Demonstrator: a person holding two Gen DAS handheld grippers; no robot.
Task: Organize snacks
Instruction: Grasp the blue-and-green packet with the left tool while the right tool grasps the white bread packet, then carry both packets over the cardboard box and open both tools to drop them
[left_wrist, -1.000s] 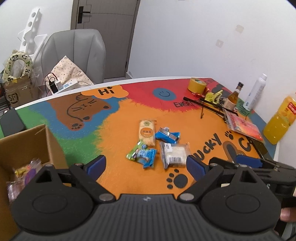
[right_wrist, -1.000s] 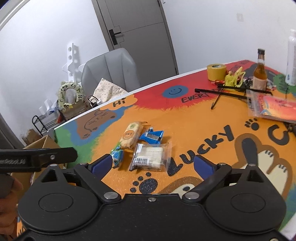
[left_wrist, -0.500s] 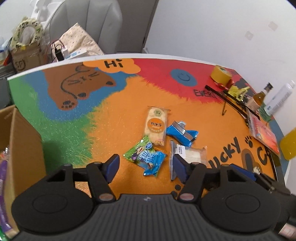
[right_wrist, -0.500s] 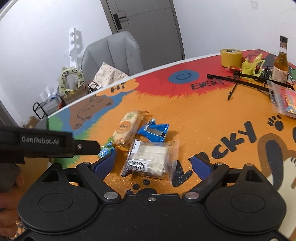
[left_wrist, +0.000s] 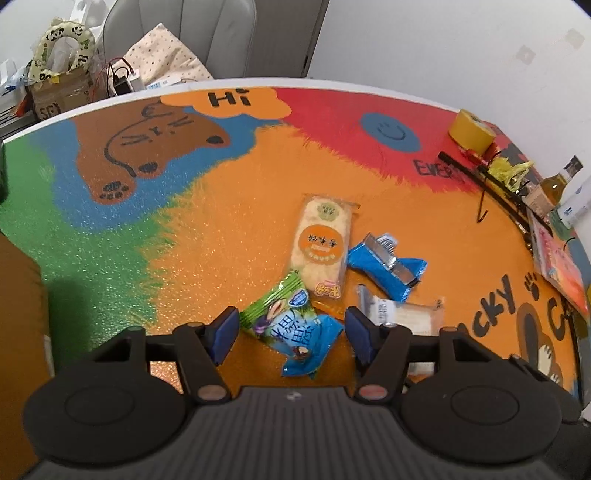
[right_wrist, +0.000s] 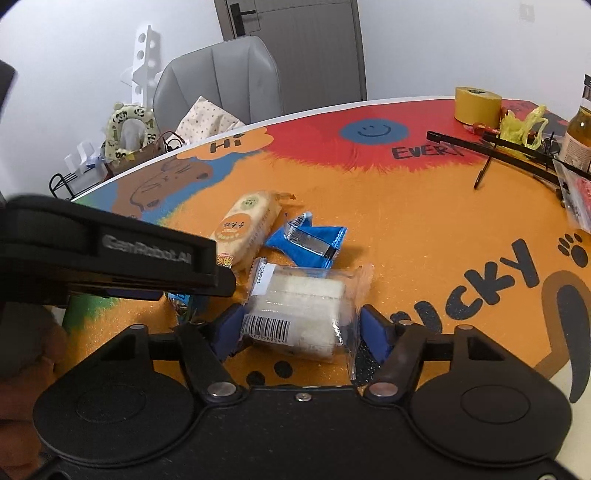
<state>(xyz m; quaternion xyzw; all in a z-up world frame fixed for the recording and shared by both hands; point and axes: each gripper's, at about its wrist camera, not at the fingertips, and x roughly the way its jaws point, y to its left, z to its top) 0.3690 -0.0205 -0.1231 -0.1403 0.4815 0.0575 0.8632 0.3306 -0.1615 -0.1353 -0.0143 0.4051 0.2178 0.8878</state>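
- Fingers of the left gripper (left_wrist: 290, 332) stand apart on either side of the green-and-blue snack packet (left_wrist: 291, 328), which lies flat on the table (left_wrist: 229, 206); whether the blue pads (left_wrist: 223, 330) touch its edges I cannot tell.
- Fingers of the right gripper (right_wrist: 301, 328) are closing around the clear-wrapped white cake packet (right_wrist: 299, 306), the pads (right_wrist: 231, 328) at its two sides; whether they press it yet is unclear.
- Left gripper's body crosses the right wrist view at the left, above the table.
- Beyond both packets lie a long orange-labelled cracker pack (left_wrist: 323, 245) and a blue foil wrapper (left_wrist: 386, 264), just beside each other.
- At the far right of the table are a yellow tape roll (right_wrist: 476, 105), a glass bottle (right_wrist: 580, 136) and black rods (right_wrist: 491, 147).
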